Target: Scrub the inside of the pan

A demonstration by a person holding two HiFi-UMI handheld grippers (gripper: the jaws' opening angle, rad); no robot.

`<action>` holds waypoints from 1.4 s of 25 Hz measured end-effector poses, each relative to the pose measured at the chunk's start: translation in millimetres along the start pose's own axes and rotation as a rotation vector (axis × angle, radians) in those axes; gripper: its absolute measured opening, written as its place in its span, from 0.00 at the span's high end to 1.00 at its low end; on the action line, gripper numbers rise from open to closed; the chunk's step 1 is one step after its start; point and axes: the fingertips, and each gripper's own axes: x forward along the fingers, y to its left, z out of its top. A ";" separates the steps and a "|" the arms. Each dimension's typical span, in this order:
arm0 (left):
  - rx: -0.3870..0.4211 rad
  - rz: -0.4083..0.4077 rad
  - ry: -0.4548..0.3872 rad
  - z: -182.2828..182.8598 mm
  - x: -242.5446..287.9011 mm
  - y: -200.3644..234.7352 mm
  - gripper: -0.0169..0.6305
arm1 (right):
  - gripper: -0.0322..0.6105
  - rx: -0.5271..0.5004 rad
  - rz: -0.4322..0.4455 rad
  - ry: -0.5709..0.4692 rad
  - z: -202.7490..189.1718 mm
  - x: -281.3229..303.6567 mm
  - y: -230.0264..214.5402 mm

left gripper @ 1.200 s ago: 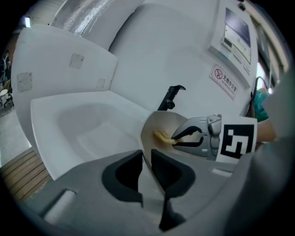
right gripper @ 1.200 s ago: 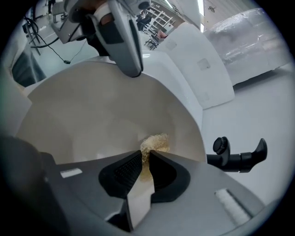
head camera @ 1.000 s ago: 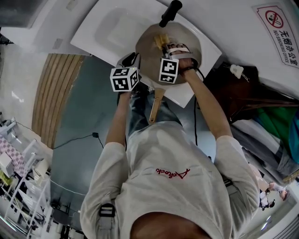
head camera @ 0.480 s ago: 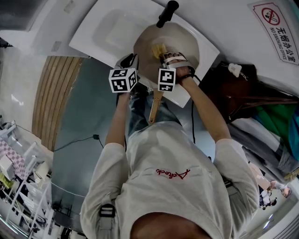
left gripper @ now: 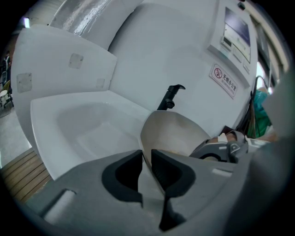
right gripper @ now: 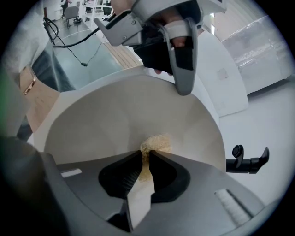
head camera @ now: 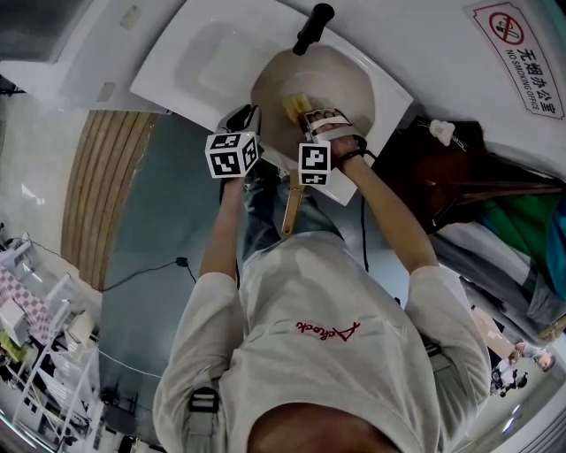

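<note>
Scrubbing looks to be in mid-course, judged from how things lie: the tool is down on the metal, yet nothing shows how much of the surface has been covered. The white sink (head camera: 190, 66) carries everything. Its left half is a bare basin, with no water or suds that I can make out.

At the sink's right end, just below the black faucet (head camera: 313, 27), sits the pan (head camera: 340, 84), tilted, with its wooden handle (head camera: 291, 209) sticking out over the front edge toward the person. Its pale inside holds nothing but the scrubbing tool and shows no obvious residue, so what is left is probably working round the rest of the bowl and wall.

The left gripper (left gripper: 146, 156) steadies the pan, its jaws drawn in on the near rim. The right gripper (right gripper: 146, 161) reaches down into the bowl, pinched tight on a yellow scouring pad (right gripper: 156, 143) that is pressed against the pan's floor near its middle.
</note>
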 end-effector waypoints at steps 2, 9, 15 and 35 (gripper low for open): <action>0.001 0.001 -0.001 0.1 0.0 -0.3 0.88 | 0.86 0.016 -0.033 -0.007 -1.3 -3.9 -7.7; -0.004 -0.002 -0.004 -0.2 -1.3 -1.0 0.88 | 0.86 0.063 -0.157 0.010 -15.7 -18.2 -54.7; -0.006 0.000 -0.007 -0.7 -1.7 -0.4 0.88 | 0.86 0.073 -0.270 0.045 -31.4 -29.1 -100.6; -0.012 -0.004 -0.015 0.6 -1.9 -2.3 0.88 | 0.86 0.116 -0.070 0.161 -73.9 14.7 -67.5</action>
